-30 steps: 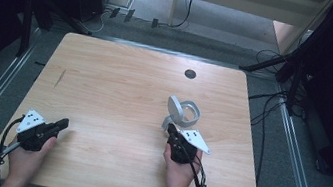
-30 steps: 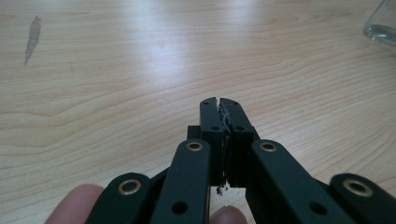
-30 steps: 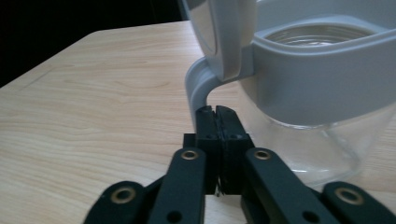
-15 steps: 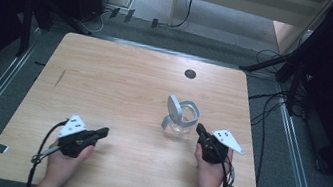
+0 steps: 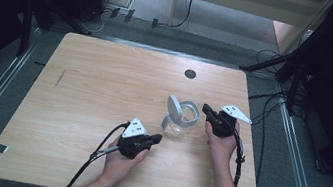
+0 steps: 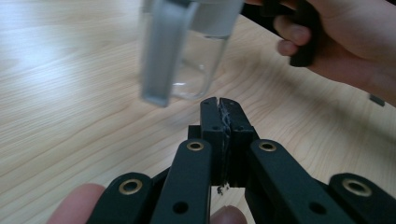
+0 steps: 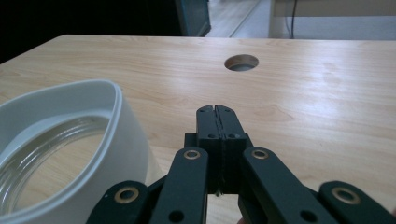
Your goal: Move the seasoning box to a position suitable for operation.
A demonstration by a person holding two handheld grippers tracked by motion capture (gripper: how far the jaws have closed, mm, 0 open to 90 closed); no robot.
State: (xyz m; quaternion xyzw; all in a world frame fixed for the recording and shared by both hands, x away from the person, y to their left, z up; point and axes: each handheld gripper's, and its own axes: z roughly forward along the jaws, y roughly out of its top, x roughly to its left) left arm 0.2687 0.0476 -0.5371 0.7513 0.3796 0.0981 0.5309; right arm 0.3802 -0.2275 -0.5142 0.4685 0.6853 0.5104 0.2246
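on the wooden table (image 5: 106,79), both grippers flank a glass jug (image 5: 180,116), jaws pressed together, holding nothing.

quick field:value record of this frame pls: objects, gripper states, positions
surface: wooden table with a round hole near the far edge
object: clear jug with grey rim, handle and raised lid, upright, right of centre
left gripper: shut, empty, tips pointing at the jug's handle side, apart from it
right gripper: shut, empty, just right of the jug's rim; contact cannot be told
jug contents: looks empty
hands: one on each gripper, coming in from the near edge
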